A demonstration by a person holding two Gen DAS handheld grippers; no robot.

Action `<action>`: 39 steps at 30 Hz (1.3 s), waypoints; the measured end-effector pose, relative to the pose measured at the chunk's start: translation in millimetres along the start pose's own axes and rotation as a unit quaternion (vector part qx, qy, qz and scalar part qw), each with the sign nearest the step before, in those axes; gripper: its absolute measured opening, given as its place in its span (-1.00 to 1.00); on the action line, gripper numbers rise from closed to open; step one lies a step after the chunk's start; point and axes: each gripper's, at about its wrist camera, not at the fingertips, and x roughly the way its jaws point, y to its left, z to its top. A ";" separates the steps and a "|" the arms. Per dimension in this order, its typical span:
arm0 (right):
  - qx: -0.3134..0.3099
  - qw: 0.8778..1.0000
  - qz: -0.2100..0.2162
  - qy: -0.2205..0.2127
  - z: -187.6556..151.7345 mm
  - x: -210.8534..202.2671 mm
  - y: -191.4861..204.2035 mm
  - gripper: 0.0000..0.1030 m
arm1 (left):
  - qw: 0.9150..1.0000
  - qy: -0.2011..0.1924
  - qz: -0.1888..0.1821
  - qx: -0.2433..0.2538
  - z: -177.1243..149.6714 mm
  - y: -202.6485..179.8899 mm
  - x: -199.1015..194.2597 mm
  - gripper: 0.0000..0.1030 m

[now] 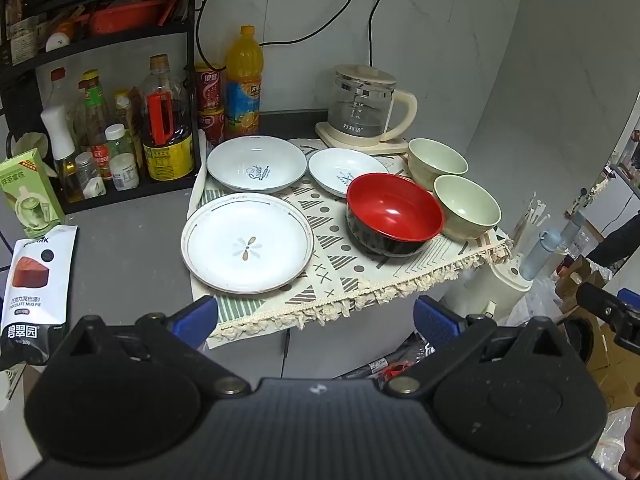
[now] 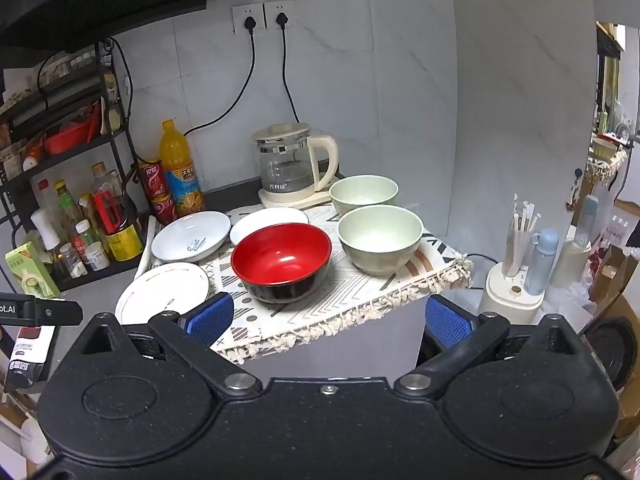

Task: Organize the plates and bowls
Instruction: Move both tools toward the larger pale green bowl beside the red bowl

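On a patterned cloth [image 1: 360,280] lie a large flat white plate [image 1: 248,244] at front left, two deep white plates behind it [image 1: 256,164] [image 1: 342,170], a red-and-black bowl [image 1: 394,212] and two pale green bowls [image 1: 436,160] [image 1: 466,206] at the right. The right wrist view shows the red bowl [image 2: 282,262], the green bowls [image 2: 380,236] [image 2: 363,191] and the plates [image 2: 164,292] [image 2: 191,236]. My left gripper [image 1: 316,320] is open and empty in front of the cloth's fringe. My right gripper [image 2: 328,320] is open and empty, short of the red bowl.
A glass kettle [image 1: 366,104] stands behind the bowls. Bottles and cans [image 1: 164,120] fill a black rack at the left. A snack bag [image 1: 36,280] lies on the grey counter [image 1: 128,248]. The counter ends right of the cloth, with bottles and straws [image 2: 532,256] beyond.
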 end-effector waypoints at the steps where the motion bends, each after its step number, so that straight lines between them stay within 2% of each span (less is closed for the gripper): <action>1: -0.001 1.000 0.001 0.005 5.4 -0.6 -2.6 1.00 | 1.000 -0.001 0.001 0.001 -0.1 -0.2 -0.1 0.99; 29: -0.009 1.000 0.009 -0.002 -7.2 -17.6 -5.1 1.00 | 1.000 0.000 0.012 -0.010 -17.5 -4.9 -25.1 0.99; 39: -0.011 1.000 0.013 0.004 -7.3 -13.6 -4.2 1.00 | 1.000 -0.005 0.006 -0.011 -16.0 -3.6 -19.4 0.99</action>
